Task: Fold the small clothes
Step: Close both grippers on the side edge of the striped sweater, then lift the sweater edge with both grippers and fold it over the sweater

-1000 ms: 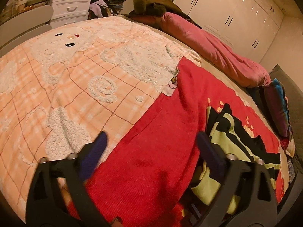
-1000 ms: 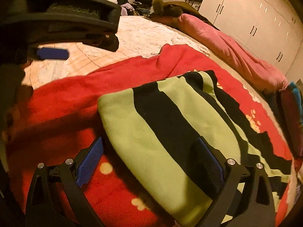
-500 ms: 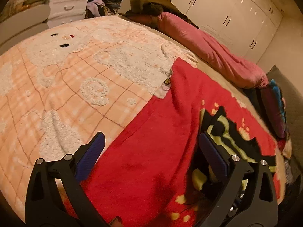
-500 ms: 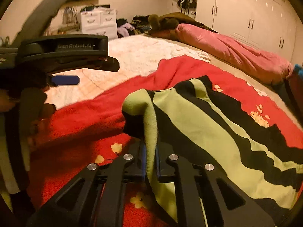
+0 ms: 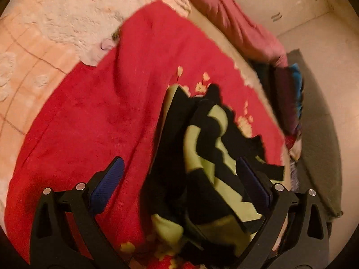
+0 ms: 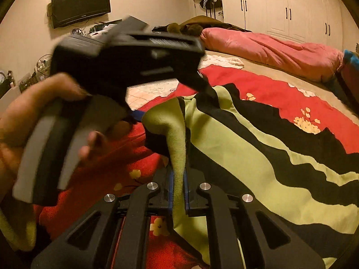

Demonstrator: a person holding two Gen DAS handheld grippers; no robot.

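Note:
A green and black striped garment (image 6: 258, 157) lies on a red blanket (image 6: 269, 89) with yellow flowers on the bed. My right gripper (image 6: 178, 192) is shut on a green edge of the garment and lifts it off the blanket. My left gripper (image 5: 179, 179) is open, its blue pads either side of the raised, bunched garment (image 5: 206, 157), not gripping it. In the right wrist view the left gripper's body (image 6: 125, 56) and the hand holding it hover just left of the lifted fold.
A peach and white fluffy bedspread (image 5: 44, 33) lies left of the red blanket. A pink duvet (image 6: 269, 49) is rolled along the far side. White wardrobes (image 6: 291, 6) line the wall. A TV (image 6: 80, 4) hangs on the wall. Dark folded clothes (image 5: 289, 94) are piled at the bed's right edge.
My right gripper closed on the garment's edge and lifted it higher. My left gripper swung right and now straddles the raised garment, still open.

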